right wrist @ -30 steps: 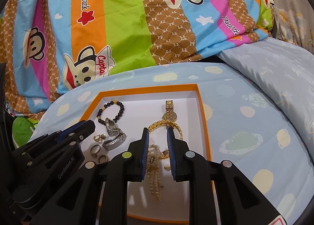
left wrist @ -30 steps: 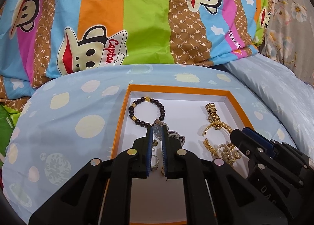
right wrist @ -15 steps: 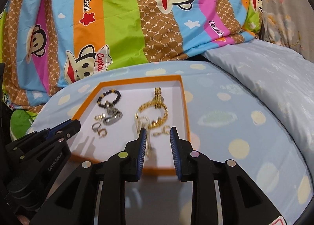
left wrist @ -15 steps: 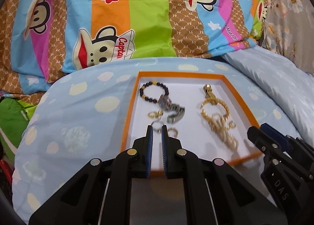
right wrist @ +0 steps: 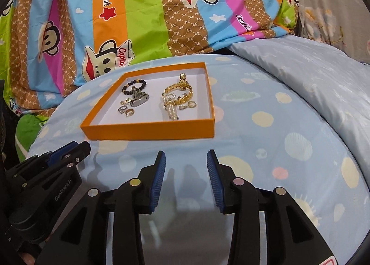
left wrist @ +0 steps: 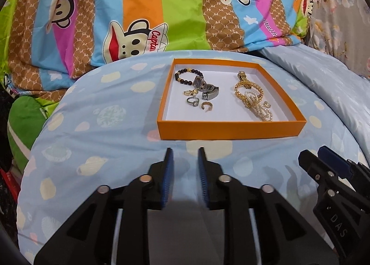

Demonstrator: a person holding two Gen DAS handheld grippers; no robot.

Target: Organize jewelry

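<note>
Striped monkey-print quilt (left wrist: 161,10) banks the bed's far edge | orange box (right wrist: 150,132) mid-bed on the spotted blue bedsheet (left wrist: 92,126), nothing blocking it | jewelry (left wrist: 251,98) inside it | left gripper (left wrist: 183,156) and right gripper (right wrist: 186,157) short of the box's near wall, jaws opening, empty

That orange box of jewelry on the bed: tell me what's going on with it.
A person holds two grippers just short of the orange box, which sits on the spotted blue bedding. The left gripper and right gripper are both empty, jaws opening. Inside, a dark bead bracelet, a silver watch and small rings lie on the left; gold chains and a pearl strand lie tangled on the right.
</note>
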